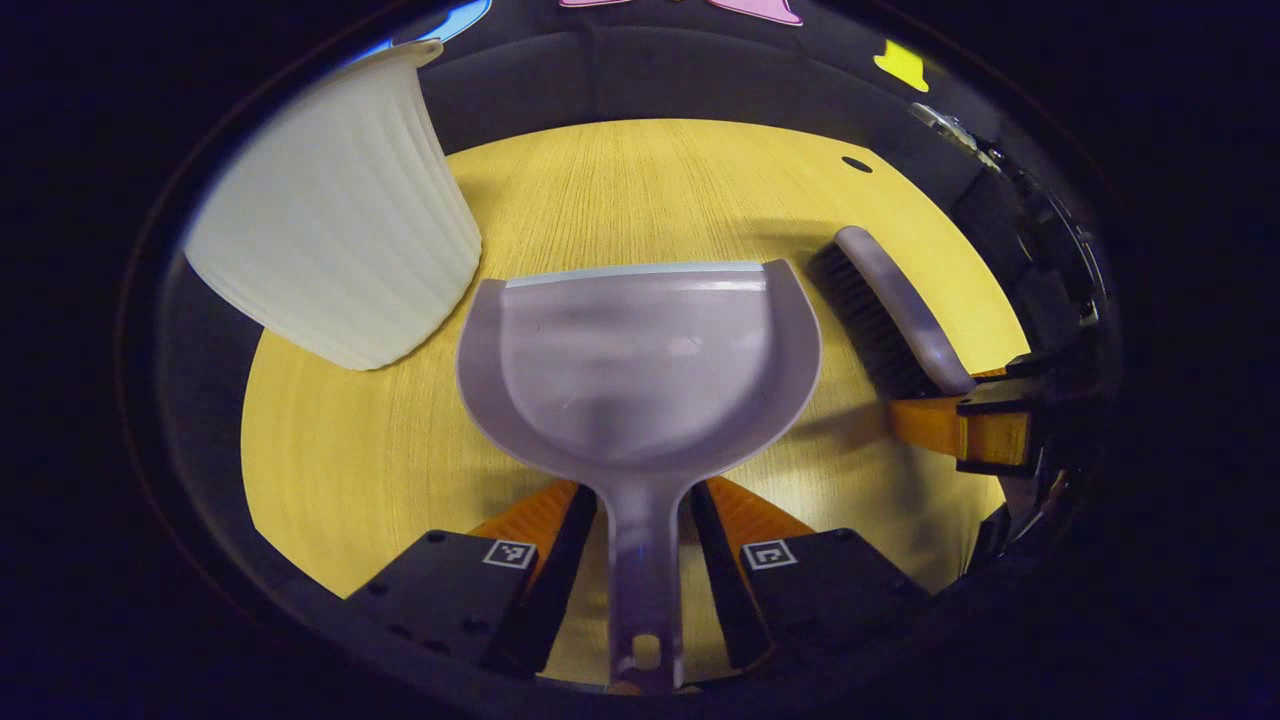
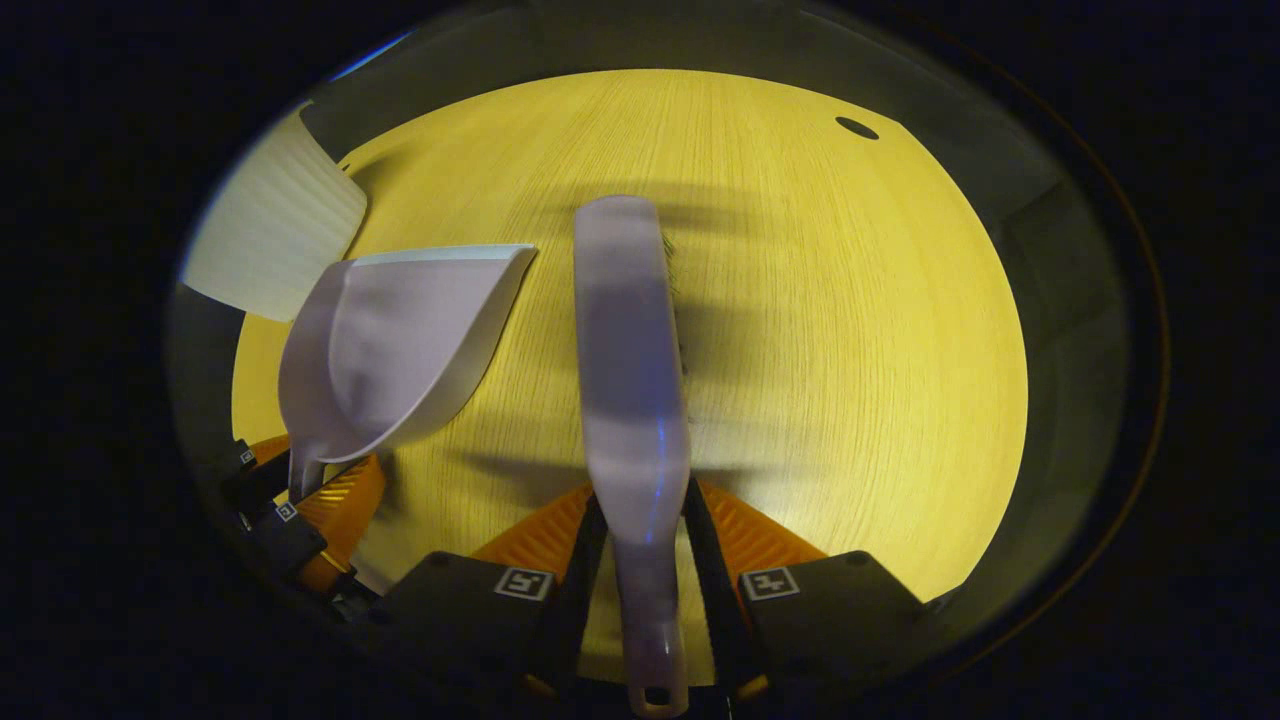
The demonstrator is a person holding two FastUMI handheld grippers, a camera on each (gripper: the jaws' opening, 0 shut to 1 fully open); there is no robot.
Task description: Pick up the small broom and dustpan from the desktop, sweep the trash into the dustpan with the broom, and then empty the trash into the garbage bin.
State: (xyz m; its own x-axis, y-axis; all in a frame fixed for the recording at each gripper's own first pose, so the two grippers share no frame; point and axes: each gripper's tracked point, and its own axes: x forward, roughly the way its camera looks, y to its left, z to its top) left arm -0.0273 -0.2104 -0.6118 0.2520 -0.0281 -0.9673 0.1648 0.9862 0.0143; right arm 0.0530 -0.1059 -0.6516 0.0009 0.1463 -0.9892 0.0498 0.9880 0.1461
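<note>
In the left gripper view my left gripper point(image 1: 640, 505) is shut on the handle of the lilac dustpan point(image 1: 640, 370), whose empty scoop hangs over the wooden desktop point(image 1: 620, 190). To its right the lilac broom point(image 1: 880, 310), dark bristles facing left, sticks out of the other gripper point(image 1: 960, 425). In the right gripper view my right gripper point(image 2: 640, 520) is shut on the broom's point(image 2: 630, 360) handle, the head pointing away over the desktop point(image 2: 850, 330). The dustpan point(image 2: 400, 340) sits at the left there, held by the left gripper point(image 2: 320, 500). No trash shows on the wood.
A white ribbed garbage bin point(image 1: 340, 210) stands at the desk's far left, close to the dustpan's left rim; its side point(image 2: 270, 240) also appears at the left of the right gripper view. A small dark hole point(image 1: 857, 164) marks the far right of the desktop.
</note>
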